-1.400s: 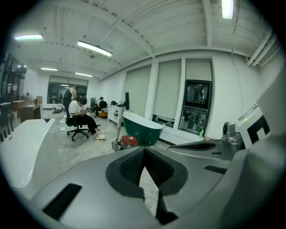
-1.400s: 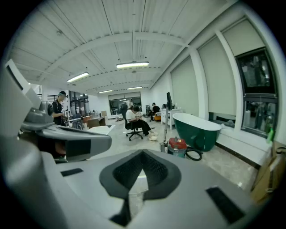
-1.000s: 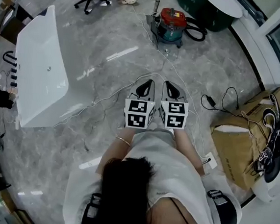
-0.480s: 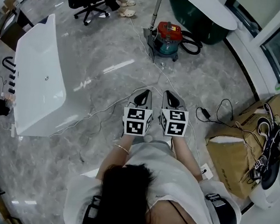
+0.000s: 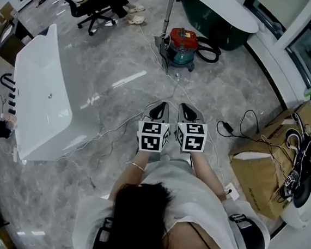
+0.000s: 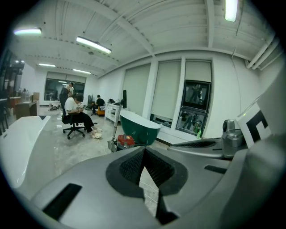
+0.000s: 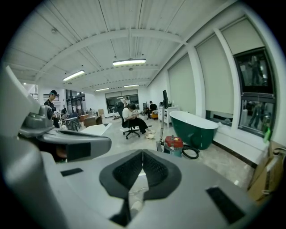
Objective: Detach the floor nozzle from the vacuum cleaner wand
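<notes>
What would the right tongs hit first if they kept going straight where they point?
Probably the grey floor: the right tongs, shut and empty, tilt slightly downward. The red vacuum cleaner stands farther along that line, but depth is unclear.

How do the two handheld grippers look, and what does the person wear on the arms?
The left gripper and the right gripper are both grey and taper to two jaws lined with black ribbed pads. Each carries a white marker cube printed with black squares at its rear. The person wears a pale top that leaves the forearms unsleeved, and a thin bracelet on the left wrist.
</notes>
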